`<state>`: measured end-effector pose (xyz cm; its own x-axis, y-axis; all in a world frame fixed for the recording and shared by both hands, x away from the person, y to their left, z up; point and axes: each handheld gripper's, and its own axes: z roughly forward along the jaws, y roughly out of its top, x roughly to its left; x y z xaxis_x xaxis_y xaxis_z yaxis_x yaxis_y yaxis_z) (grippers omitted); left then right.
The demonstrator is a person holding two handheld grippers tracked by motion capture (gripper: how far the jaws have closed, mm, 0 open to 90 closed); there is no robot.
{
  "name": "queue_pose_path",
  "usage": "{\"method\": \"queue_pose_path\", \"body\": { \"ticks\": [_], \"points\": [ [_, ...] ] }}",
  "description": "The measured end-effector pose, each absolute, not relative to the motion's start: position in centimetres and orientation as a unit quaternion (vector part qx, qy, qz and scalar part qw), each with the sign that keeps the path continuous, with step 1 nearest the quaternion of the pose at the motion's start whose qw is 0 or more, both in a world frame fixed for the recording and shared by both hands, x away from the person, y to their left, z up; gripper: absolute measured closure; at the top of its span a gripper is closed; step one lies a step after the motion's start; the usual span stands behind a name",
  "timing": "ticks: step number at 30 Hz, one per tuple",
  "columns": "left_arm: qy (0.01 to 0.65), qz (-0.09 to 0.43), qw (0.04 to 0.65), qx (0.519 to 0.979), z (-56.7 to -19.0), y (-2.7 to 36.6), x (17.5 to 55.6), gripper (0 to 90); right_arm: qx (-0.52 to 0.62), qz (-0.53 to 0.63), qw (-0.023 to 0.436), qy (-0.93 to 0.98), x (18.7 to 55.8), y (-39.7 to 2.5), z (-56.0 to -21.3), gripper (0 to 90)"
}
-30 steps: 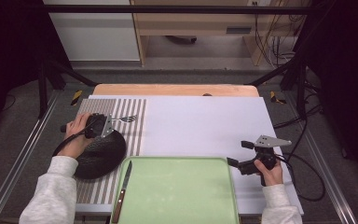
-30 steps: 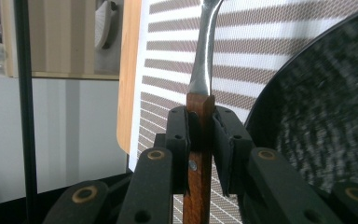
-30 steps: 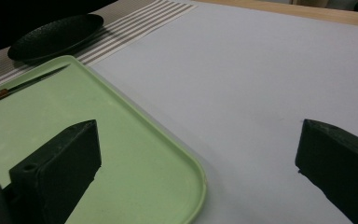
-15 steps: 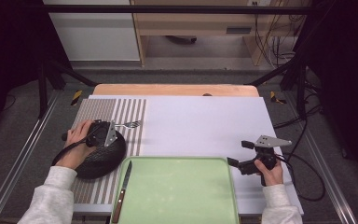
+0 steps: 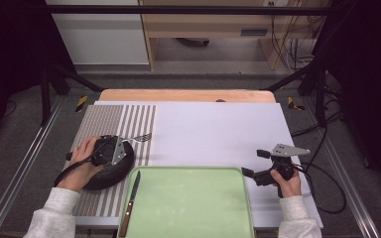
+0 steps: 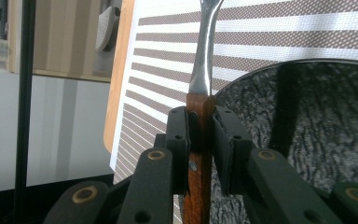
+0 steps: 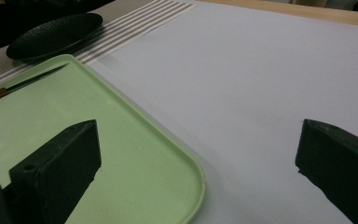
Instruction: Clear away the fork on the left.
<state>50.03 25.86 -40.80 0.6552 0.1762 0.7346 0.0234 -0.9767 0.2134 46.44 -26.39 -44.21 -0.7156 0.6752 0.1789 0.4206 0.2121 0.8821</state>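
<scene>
Now the left gripper (image 5: 113,150) has come nearer, from over the far part of the striped mat (image 5: 100,123) to above the black plate (image 5: 110,173), bringing the fork (image 5: 140,138) with it. Its fingers (image 6: 179,135) pinch the fork's wooden handle, seen plainly in the left gripper view, with the steel neck running on past the plate's rim over the stripes. In the high view the tines point right, near the mat's right edge. The pull toward the near side suggests the fork is headed for the green tray (image 5: 188,203), where a knife (image 5: 131,201) already lies along the left rim. The right gripper (image 5: 259,166) waits at the tray's right side over the white desk (image 5: 218,129), its fingers (image 7: 58,161) spread wide and holding nothing.
</scene>
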Motion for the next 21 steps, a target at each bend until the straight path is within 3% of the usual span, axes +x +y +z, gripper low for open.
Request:
{"method": "queue_pose_path", "body": {
  "ticks": [21],
  "points": [
    [0.102,0.392,0.116,0.907,-40.3,23.8,46.7,76.8,0.355,0.516,0.125,0.769,46.4,-26.4,-44.2,0.6]
  ]
}}
